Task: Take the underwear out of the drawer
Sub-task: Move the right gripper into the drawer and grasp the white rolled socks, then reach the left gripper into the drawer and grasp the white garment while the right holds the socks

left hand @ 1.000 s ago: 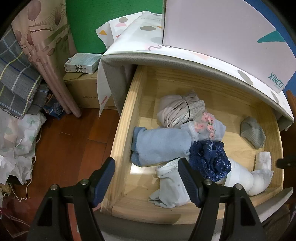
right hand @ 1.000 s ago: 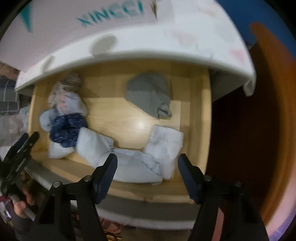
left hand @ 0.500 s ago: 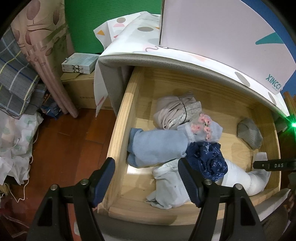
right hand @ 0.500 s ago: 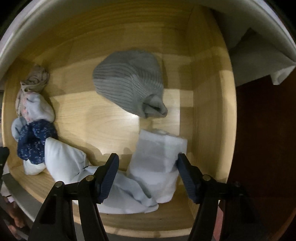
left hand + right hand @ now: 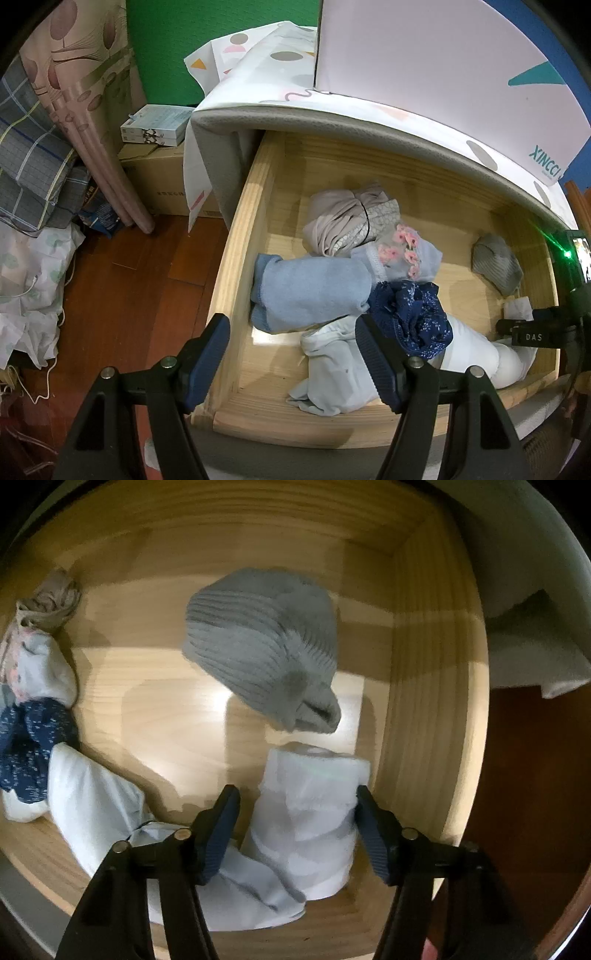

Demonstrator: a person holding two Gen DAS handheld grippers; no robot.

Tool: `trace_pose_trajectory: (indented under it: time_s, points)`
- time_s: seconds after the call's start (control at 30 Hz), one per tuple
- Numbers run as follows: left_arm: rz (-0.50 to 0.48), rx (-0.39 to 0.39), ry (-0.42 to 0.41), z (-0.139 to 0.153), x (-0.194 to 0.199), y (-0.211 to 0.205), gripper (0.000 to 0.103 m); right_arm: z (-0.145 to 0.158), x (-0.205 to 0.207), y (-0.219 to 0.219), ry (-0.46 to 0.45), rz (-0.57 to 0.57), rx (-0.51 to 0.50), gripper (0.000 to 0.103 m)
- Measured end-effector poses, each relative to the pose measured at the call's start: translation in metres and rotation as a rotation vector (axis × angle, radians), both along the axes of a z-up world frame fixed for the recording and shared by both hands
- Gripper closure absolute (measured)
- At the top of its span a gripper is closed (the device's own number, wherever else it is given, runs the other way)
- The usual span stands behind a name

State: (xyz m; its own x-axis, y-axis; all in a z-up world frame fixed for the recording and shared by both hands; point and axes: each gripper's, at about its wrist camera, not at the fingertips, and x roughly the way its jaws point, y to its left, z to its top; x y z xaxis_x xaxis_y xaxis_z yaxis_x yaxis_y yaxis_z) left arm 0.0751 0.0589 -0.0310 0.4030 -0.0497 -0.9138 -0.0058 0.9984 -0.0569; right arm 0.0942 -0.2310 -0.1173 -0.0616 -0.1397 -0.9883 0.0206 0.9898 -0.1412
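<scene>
Two grippers hover over the wooden drawer (image 5: pixel 236 280): the right gripper (image 5: pixel 297 812), jaws just closing, straddles a white folded garment (image 5: pixel 314 812); the left gripper (image 5: pixel 291 343) hangs open, empty.

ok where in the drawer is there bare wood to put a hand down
Bare drawer floor lies mid-drawer, bordered by the grey ribbed roll, the navy floral roll and the white roll. Another strip runs along the back wall behind the beige bundle. The front left is crowded: the blue roll and pale garments touch.
</scene>
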Motion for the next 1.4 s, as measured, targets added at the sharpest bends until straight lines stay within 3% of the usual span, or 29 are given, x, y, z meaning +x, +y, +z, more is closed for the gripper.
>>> trace_pose_trajectory:
  time_s: [0.1,0.17,0.27,0.57,0.87,1.03,1.2,1.4]
  points:
    - [-0.003,-0.008,0.004,0.0,0.0,0.0,0.031,-0.002,0.008,0.006,0.003,0.033,-0.027,0.049]
    - [-0.002,-0.015,0.005,-0.001,0.0,0.0,0.031,0.0,0.011,0.006,-0.007,0.048,-0.045,0.059]
    - [0.001,-0.03,0.008,-0.001,0.001,0.001,0.031,0.009,0.017,0.004,-0.032,0.053,-0.006,0.065]
    - [-0.009,-0.03,0.01,-0.001,-0.001,-0.001,0.031,0.035,0.02,-0.004,-0.079,-0.009,0.089,0.067]
    - [-0.014,-0.042,0.013,0.0,0.0,-0.001,0.031,0.09,0.023,-0.008,-0.16,-0.016,0.127,0.068]
    - [-0.013,-0.041,0.014,0.0,0.0,-0.001,0.031,0.112,0.017,-0.007,-0.177,-0.024,0.207,0.068]
    - [-0.011,-0.045,0.015,0.0,0.0,-0.001,0.031,0.085,0.012,0.0,-0.082,0.023,0.213,0.064]
    - [-0.021,-0.052,0.025,-0.001,0.001,-0.002,0.031,0.043,0.008,-0.011,-0.049,-0.031,0.194,0.051]
